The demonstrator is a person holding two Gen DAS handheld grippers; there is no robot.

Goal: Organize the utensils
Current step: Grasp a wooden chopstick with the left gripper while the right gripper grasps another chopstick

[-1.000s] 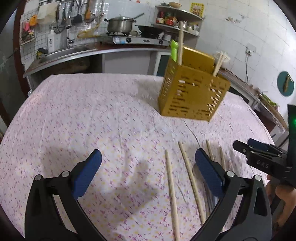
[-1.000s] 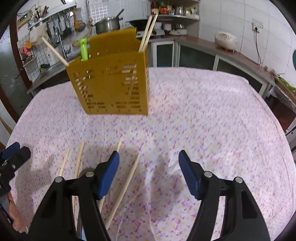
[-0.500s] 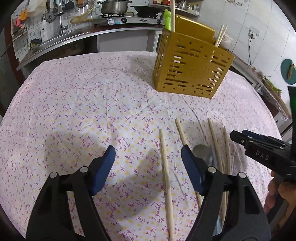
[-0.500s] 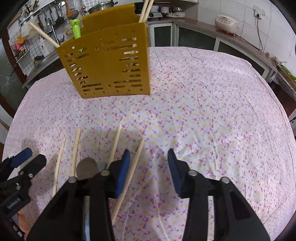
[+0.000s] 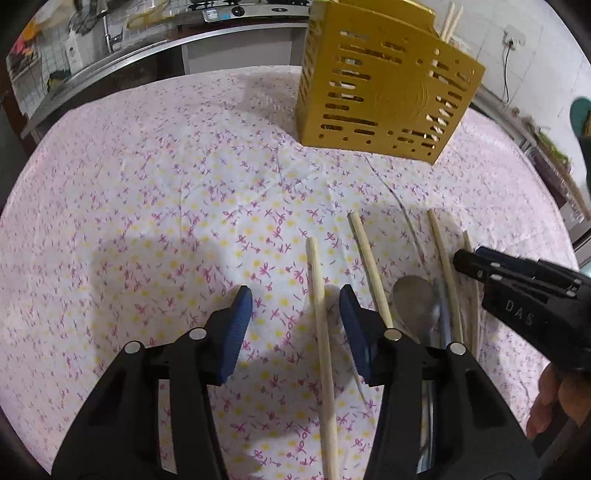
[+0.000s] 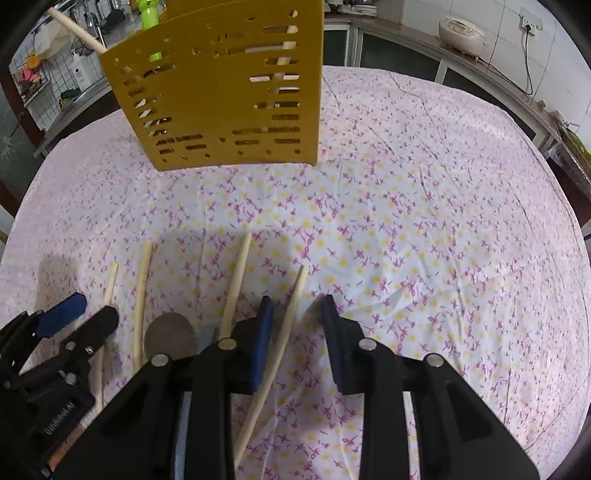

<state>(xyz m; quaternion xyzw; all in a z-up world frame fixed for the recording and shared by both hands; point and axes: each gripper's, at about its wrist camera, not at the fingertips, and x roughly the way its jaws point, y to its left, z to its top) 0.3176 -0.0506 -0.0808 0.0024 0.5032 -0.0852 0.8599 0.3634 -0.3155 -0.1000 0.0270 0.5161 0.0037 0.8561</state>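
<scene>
Several wooden chopsticks and a metal spoon (image 5: 415,306) lie on the flowered tablecloth (image 5: 147,184). My left gripper (image 5: 295,306) hangs low over the cloth, jaws closing. The leftmost chopstick (image 5: 321,332) lies between its blue pads, nearer the right one, and neither pad presses on it. My right gripper (image 6: 297,325) is closing too, around the rightmost chopstick (image 6: 291,314), which runs close along its left pad with a gap to the right pad. A yellow slotted utensil holder (image 6: 221,92) stands behind, with chopsticks and a green-handled item in it.
Two more chopsticks (image 6: 236,280) (image 6: 142,288) lie beside the spoon (image 6: 170,334) between the grippers. The other gripper shows at each view's edge (image 5: 517,288) (image 6: 70,325). A kitchen counter (image 5: 147,48) and a rice cooker (image 6: 461,31) lie beyond the table.
Both grippers have sunk toward the cloth and tipped further down. Both pairs of jaws have narrowed a lot, and each now has a chopstick between its pads.
</scene>
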